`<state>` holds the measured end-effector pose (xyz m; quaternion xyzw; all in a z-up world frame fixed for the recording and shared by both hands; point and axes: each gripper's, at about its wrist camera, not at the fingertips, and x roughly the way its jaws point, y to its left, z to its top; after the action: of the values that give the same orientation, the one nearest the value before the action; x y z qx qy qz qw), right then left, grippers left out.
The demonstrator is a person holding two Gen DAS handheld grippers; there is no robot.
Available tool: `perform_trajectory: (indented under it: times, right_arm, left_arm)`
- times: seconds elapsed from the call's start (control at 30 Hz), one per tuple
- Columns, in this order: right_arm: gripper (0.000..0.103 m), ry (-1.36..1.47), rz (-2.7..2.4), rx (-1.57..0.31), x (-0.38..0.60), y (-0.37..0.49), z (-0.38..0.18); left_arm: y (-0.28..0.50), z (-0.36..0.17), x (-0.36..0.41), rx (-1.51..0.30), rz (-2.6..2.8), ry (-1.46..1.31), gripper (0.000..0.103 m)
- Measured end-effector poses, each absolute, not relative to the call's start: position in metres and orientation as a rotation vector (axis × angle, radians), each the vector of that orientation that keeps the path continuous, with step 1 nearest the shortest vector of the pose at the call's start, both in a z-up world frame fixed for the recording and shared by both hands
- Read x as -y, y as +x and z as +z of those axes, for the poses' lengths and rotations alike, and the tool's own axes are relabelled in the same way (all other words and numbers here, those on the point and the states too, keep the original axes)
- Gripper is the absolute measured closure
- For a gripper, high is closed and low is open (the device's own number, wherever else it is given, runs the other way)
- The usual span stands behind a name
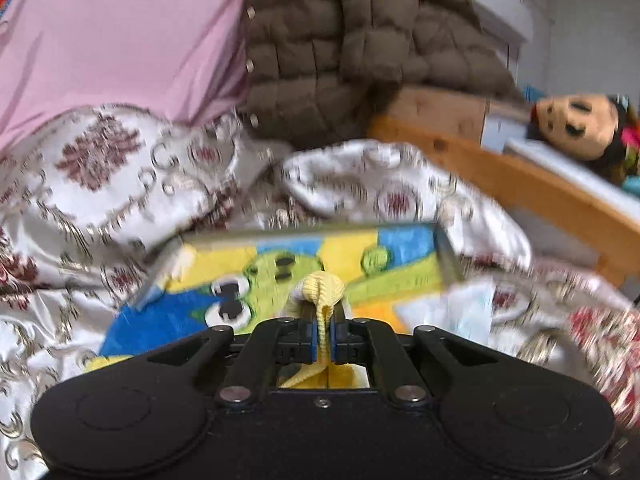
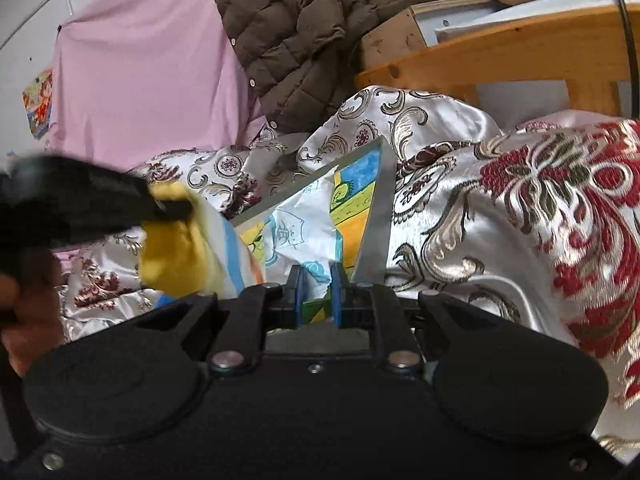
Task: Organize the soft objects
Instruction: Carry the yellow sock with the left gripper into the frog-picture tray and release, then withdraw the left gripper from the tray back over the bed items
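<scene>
My left gripper (image 1: 324, 308) is shut on a yellow ribbed knit piece (image 1: 323, 286), which bunches above the pads and hangs below them. In the right wrist view this left gripper (image 2: 176, 208) comes in blurred from the left, with a yellow garment with white and blue stripes (image 2: 176, 256) dangling from it. My right gripper (image 2: 317, 276) is shut on a white cloth with pale blue print (image 2: 300, 224) that rises crumpled above its fingers. Both cloths hang over a shallow grey-rimmed box (image 1: 304, 234) with a cartoon frog picture inside, seen edge-on as the box (image 2: 374, 220) in the right wrist view.
The box lies on a rumpled silver and red brocade quilt (image 1: 100, 168). Behind it are a brown quilted jacket (image 1: 340, 52), a pink sheet (image 1: 120, 32) and a wooden bed frame (image 2: 500, 52). A doll (image 1: 580, 124) lies on the ledge at the right. A hand (image 2: 28, 320) shows at the lower left.
</scene>
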<state>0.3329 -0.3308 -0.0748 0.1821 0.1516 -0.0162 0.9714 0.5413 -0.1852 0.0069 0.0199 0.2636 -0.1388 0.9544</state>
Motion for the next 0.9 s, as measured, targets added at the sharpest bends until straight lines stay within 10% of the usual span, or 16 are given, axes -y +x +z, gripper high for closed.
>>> perform_trajectory:
  times: [0.9]
  right_arm:
    - [0.001, 0.273, -0.057, -0.101, 0.318, 0.232, 0.03]
  left_arm:
    - [0.42, 0.08, 0.135, -0.37, -0.19, -0.007, 0.036]
